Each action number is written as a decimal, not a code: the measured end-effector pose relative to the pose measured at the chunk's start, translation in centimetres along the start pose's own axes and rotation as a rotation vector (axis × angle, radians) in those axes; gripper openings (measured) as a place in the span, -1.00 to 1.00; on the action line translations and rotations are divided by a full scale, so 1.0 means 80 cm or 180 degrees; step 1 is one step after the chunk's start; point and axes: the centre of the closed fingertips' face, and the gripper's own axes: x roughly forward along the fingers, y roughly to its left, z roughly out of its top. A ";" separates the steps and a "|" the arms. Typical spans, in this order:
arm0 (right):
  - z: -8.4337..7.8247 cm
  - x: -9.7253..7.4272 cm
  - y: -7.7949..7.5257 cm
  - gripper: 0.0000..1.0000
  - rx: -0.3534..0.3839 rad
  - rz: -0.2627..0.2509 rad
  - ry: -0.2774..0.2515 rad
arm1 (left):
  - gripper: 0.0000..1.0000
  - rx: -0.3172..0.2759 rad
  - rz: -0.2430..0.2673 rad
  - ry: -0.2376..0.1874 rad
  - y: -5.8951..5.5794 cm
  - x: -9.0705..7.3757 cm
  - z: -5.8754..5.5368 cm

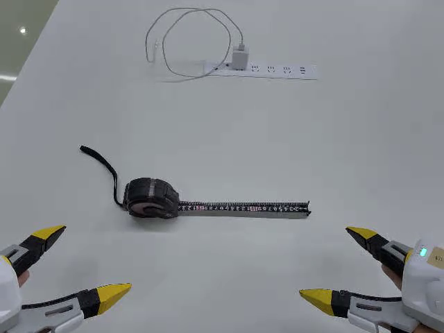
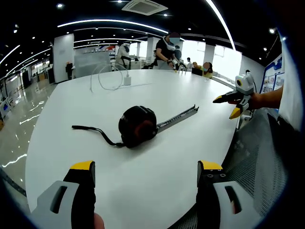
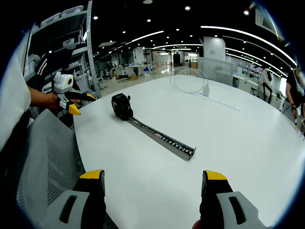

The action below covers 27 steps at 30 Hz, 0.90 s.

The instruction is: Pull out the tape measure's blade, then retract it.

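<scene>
Both wide open and empty, our left gripper [image 1: 89, 260] and right gripper [image 1: 331, 262] hover clear of the tape measure [image 1: 151, 198], blade [image 1: 243, 208] extended

Toward the far edge of your white table [image 1: 361, 139], a white power strip [image 1: 267, 70] lies flat. A white charger [image 1: 240, 59] is plugged in at its left end, and the thin white cable [image 1: 189, 9] loops loosely across the tabletop to the left. Past that edge, people [image 2: 167, 47] stand.

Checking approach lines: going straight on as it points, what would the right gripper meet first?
Likely the extended blade, near its hooked end, ahead of the right gripper; depth is unclear.
</scene>
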 end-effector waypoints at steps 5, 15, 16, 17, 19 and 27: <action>0.004 -0.001 -0.002 0.64 -0.0003 -0.0004 -0.0021 | 0.71 0.0001 -0.0015 0.0010 0.000 0.000 -0.001; 0.004 0.000 0.000 0.64 -0.0013 0.0007 -0.0033 | 0.71 -0.0007 -0.0041 0.0015 -0.003 0.000 -0.001; 0.004 0.000 0.000 0.64 -0.0015 0.0012 -0.0027 | 0.70 -0.0011 -0.0039 0.0017 -0.003 0.001 -0.001; 0.003 0.001 0.000 0.64 -0.0020 0.0015 -0.0020 | 0.70 -0.0012 -0.0037 0.0017 -0.003 0.001 -0.001; 0.002 0.001 0.000 0.64 -0.0026 0.0014 -0.0007 | 0.70 -0.0005 -0.0041 0.0019 -0.003 0.001 -0.001; 0.005 0.000 -0.001 0.64 -0.0021 0.0012 -0.0029 | 0.70 -0.0003 -0.0050 0.0010 -0.002 0.003 0.002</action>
